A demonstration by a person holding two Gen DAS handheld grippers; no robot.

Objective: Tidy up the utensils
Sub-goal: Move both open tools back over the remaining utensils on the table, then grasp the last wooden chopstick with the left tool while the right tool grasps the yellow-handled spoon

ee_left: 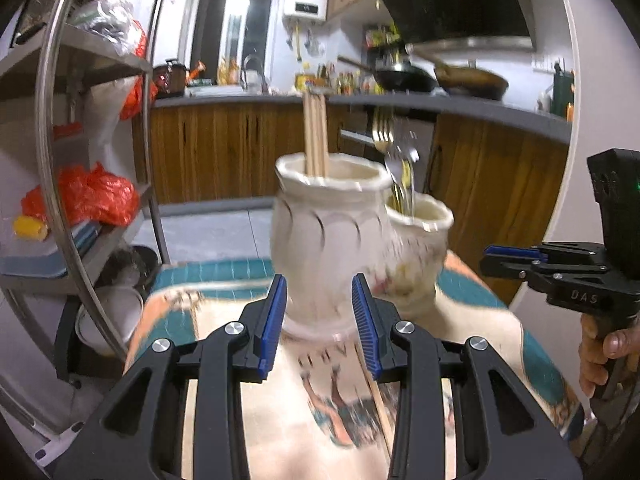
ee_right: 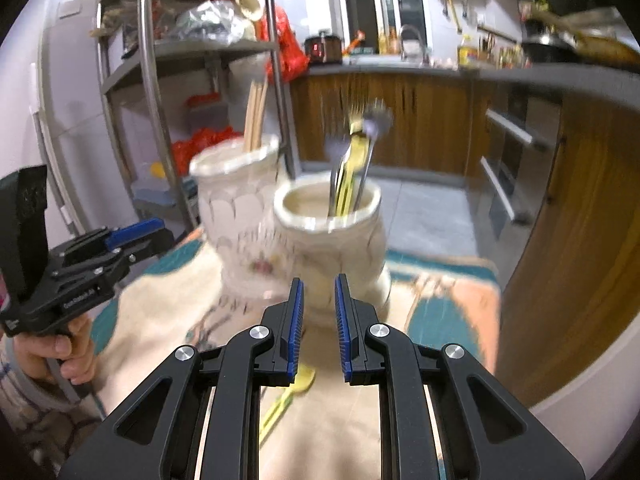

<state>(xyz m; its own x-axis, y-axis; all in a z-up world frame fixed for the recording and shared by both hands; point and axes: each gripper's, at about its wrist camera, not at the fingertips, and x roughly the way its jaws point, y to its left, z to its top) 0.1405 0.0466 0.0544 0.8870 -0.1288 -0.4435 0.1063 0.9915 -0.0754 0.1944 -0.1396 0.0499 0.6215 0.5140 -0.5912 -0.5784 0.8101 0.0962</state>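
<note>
Two cream ceramic jars stand on a patterned cloth. The left jar (ee_left: 328,236) (ee_right: 234,208) holds wooden chopsticks (ee_left: 315,136) (ee_right: 256,114). The right jar (ee_left: 416,256) (ee_right: 332,240) holds forks and spoons (ee_left: 394,160) (ee_right: 356,160). My left gripper (ee_left: 319,292) is open and empty just in front of the left jar's base; it also shows in the right wrist view (ee_right: 140,232). My right gripper (ee_right: 319,294) is open and empty in front of the right jar; it also shows in the left wrist view (ee_left: 508,256). A single chopstick (ee_left: 380,404) and a yellow spoon (ee_right: 288,396) lie on the cloth below the grippers.
The small table's cloth (ee_left: 280,420) has teal and orange borders. A metal shelf rack (ee_left: 100,120) with red bags stands at the left. Wooden kitchen cabinets (ee_left: 240,148) and a counter with pans (ee_left: 440,76) run behind.
</note>
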